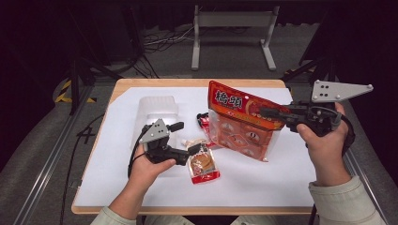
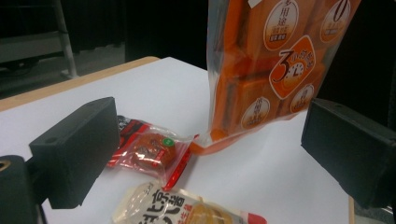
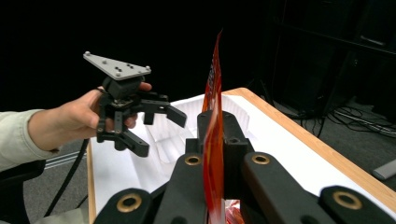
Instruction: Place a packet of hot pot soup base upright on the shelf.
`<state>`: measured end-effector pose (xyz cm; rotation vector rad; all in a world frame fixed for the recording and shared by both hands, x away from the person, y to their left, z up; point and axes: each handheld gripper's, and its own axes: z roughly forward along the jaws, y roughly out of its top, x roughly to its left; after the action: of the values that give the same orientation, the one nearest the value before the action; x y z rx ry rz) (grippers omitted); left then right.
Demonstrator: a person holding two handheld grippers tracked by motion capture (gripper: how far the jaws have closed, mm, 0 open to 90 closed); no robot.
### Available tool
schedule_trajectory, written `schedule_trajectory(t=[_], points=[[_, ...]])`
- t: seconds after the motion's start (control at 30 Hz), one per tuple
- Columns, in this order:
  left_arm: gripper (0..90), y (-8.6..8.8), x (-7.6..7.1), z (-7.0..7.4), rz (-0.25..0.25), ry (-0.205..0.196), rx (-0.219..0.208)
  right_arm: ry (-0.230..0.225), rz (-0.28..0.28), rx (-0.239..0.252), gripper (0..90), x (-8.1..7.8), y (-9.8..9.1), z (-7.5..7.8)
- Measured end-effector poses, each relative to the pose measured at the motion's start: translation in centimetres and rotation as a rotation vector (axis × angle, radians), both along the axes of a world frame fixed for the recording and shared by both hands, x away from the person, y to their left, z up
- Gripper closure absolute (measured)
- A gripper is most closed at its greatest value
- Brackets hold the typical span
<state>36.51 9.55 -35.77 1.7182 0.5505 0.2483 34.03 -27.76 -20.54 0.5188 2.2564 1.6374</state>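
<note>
A big red-and-orange bag of snacks (image 1: pixel 239 129) hangs upright over the white table, its lower edge near the surface. My right gripper (image 1: pixel 266 112) is shut on the bag's upper right edge; in the right gripper view its jaws (image 3: pixel 211 140) pinch the thin red edge of the bag (image 3: pixel 213 84). My left gripper (image 1: pixel 186 137) stands open just left of the bag, above two small snack packs. In the left gripper view the black jaws (image 2: pixel 210 154) are wide apart, with a small red pack (image 2: pixel 149 149), a lettered pack (image 2: pixel 187 210) and the bag (image 2: pixel 271 70) ahead.
A clear plastic tray (image 1: pixel 157 110) lies at the back left of the white sheet (image 1: pixel 263 183). A small pack with a round cake (image 1: pixel 203 165) lies below the left gripper, and another red pack (image 1: pixel 202 120) beside the bag. A grey metal stand (image 1: pixel 232 21) is beyond the table.
</note>
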Motion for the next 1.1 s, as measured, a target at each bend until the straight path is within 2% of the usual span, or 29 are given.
schedule_trajectory(t=[0.1, 0.2, 0.3, 0.43, 0.53, 0.67, 0.7, 0.73, 0.83, 0.9, 1.03, 1.1], points=[[9.1, -0.3, 0.4, 0.1, -0.023, -0.006, -0.003, -0.005, 0.014, 0.003, 90.0, 0.1, 0.3, 0.0], [11.2, -0.6, 1.0, 0.2, -0.064, -0.002, -0.03, -0.012, 0.036, 0.004, 90.0, 0.1, 0.5, 0.0], [11.7, -1.0, 1.4, 0.3, -0.083, -0.003, -0.04, -0.016, 0.047, 0.008, 90.0, 0.1, 0.7, 0.0], [13.5, -1.5, 1.8, 0.5, -0.12, 0.012, -0.087, -0.019, 0.059, 0.011, 90.0, 0.1, 1.0, -0.1], [10.6, -2.1, 1.9, 0.6, -0.144, 0.004, -0.108, -0.019, 0.07, 0.014, 90.0, 0.2, 1.4, -0.2], [4.3, -3.1, 2.0, 0.5, -0.161, -0.001, -0.107, -0.018, 0.084, 0.021, 90.0, 0.3, 1.8, -0.5], [1.9, -3.3, 2.1, 0.5, -0.188, -0.003, -0.13, -0.02, 0.086, 0.023, 90.0, 0.3, 1.8, -0.5], [1.1, -3.4, 2.1, 0.5, -0.191, -0.002, -0.14, -0.022, 0.091, 0.027, 90.0, 0.3, 1.9, -0.6], [0.4, -3.7, 2.3, 0.5, -0.2, 0.002, -0.148, -0.026, 0.097, 0.03, 90.0, 0.2, 2.0, -0.7], [0.8, -4.0, 2.5, 0.4, -0.187, 0.011, -0.127, -0.026, 0.101, 0.031, 90.0, 0.2, 2.1, -0.8], [2.3, -4.6, 2.8, 0.4, -0.185, -0.002, -0.119, -0.024, 0.116, 0.031, 90.0, 0.3, 2.4, -0.9], [3.8, -4.8, 2.9, 0.5, -0.213, -0.013, -0.127, -0.024, 0.122, 0.035, 90.0, 0.3, 2.5, -1.0]])
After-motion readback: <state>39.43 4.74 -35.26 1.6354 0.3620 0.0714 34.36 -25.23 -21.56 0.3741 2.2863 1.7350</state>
